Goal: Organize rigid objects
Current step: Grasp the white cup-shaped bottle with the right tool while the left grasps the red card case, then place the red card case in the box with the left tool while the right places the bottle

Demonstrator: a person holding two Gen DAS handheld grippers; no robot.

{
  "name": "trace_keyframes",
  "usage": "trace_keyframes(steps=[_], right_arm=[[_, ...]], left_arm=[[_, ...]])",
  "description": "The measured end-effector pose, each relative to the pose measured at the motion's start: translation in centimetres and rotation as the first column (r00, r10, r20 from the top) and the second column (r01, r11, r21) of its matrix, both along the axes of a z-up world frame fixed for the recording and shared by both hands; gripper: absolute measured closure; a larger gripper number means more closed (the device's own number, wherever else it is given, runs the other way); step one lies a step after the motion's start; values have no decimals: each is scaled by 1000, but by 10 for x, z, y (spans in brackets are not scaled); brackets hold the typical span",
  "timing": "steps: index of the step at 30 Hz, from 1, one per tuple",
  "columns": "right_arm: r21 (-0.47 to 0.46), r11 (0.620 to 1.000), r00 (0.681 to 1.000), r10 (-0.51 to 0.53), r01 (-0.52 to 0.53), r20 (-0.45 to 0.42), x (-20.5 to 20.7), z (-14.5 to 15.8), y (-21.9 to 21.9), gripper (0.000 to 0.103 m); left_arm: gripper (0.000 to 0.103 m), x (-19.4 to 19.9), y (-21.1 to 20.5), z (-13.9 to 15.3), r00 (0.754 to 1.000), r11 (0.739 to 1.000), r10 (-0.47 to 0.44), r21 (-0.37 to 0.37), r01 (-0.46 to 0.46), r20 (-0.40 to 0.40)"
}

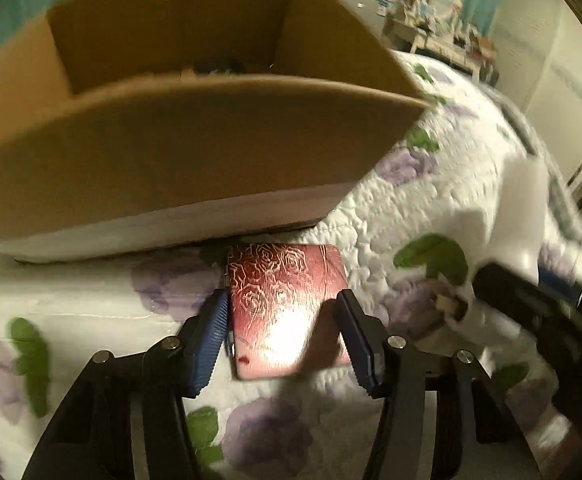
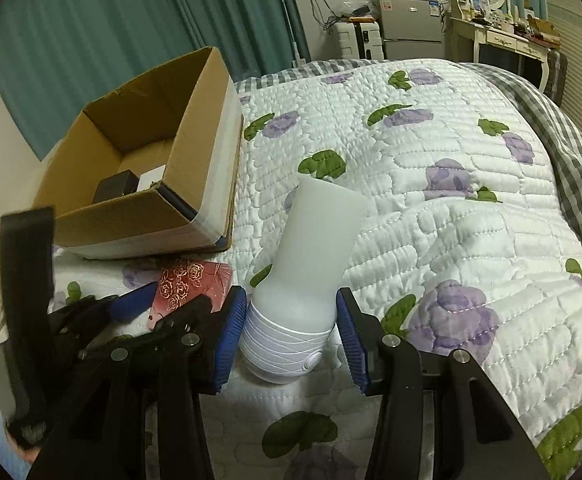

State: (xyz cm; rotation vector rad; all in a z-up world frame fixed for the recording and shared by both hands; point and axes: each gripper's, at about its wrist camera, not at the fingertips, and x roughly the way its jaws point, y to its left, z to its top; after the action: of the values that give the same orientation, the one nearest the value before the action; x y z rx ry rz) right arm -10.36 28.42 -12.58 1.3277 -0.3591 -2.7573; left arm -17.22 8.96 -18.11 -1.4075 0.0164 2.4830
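A flat red case with embossed roses [image 1: 283, 304] lies on the quilt just in front of the cardboard box [image 1: 195, 152]. My left gripper [image 1: 281, 336] is open, its blue pads either side of the case. A white lamp-like device [image 2: 311, 264] with a frosted top lies on the quilt. My right gripper [image 2: 291, 332] is open around its ribbed base. The red case [image 2: 191, 292] and the open box [image 2: 151, 160], holding a black item and a white item, show at left in the right wrist view.
The floral quilt [image 2: 431, 168] covers the bed. A grey checked blanket [image 2: 571, 140] lies at its right edge. A fridge [image 2: 407, 28] and a dressing table [image 2: 503, 36] stand beyond the bed; teal curtains hang behind the box.
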Motion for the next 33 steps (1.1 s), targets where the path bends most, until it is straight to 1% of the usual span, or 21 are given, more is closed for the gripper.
trace_keyframes(steps=[1,2,3,4,5,6,7,8,9,10,12,13,15,17,18,19,21,24,26,29,33], right_arm=[[1,1000,1000,-1,1,1,0,0,0,57],[1,1000,1000,-2,2,1,0,0,0,57],[1,1000,1000,-3,3,1,0,0,0,57],[2,1000,1000,-3,3,1,0,0,0,57],[3,1000,1000,-3,3,3,0,0,1,57],[3,1000,1000,-4,4,3,0,0,1,57],[2,1000,1000,-4,4,2,0,0,1,57],[-2,1000,1000,-6,6,-1,1,1,2,57],[-4,1000,1000,-8,8,-3,1,1,3,57],[-7,1000,1000,-10,10,-5,2,2,3,57],[-12,1000,1000,-14,14,-9,2,3,5,57],[-12,1000,1000,-14,14,-11,3,4,5,57],[-11,1000,1000,-12,12,-16,4,5,4,57],[-9,1000,1000,-11,11,-16,4,6,4,57],[-12,1000,1000,-11,11,-16,4,6,4,57],[-12,1000,1000,-12,12,-17,4,6,4,57],[-17,1000,1000,-15,15,-17,4,6,5,57],[-17,1000,1000,-13,13,-12,4,5,5,57],[-8,1000,1000,-10,10,-19,5,7,3,57],[6,1000,999,-11,11,-48,11,16,2,57],[38,999,996,9,-6,-92,24,40,-3,57]], left_arm=[[39,-4,-5,-2,1000,999,7,41,-8,24],[38,-4,-5,-2,1000,999,4,44,-5,30],[37,-2,0,-2,1000,1000,-8,17,7,24],[39,0,4,-1,1000,1000,-16,-11,16,15],[39,3,6,0,1000,999,-22,-27,22,10],[42,4,7,2,1000,999,-25,-33,25,8],[55,7,5,6,1000,999,-19,-44,19,-2],[61,11,3,11,1000,999,-9,-49,8,-18],[71,13,0,15,1000,999,-7,-45,5,-30],[78,19,-3,24,999,999,-11,-31,9,-46],[84,26,-6,37,997,999,-33,-5,32,-64],[84,32,-5,43,996,998,-56,7,57,-73],[84,35,1,42,994,996,-87,17,88,-64],[84,25,10,31,996,996,-85,18,85,-28],[84,20,16,19,997,997,-78,27,78,6],[84,18,18,13,998,998,-65,14,65,12],[86,21,20,13,998,998,-65,0,65,-15],[93,21,19,24,997,998,-58,-4,58,-48],[93,29,18,37,994,998,-51,-41,47,-98],[93,37,15,57,989,998,-41,-45,35,-140],[93,50,13,89,980,998,-28,-59,17,-195]])
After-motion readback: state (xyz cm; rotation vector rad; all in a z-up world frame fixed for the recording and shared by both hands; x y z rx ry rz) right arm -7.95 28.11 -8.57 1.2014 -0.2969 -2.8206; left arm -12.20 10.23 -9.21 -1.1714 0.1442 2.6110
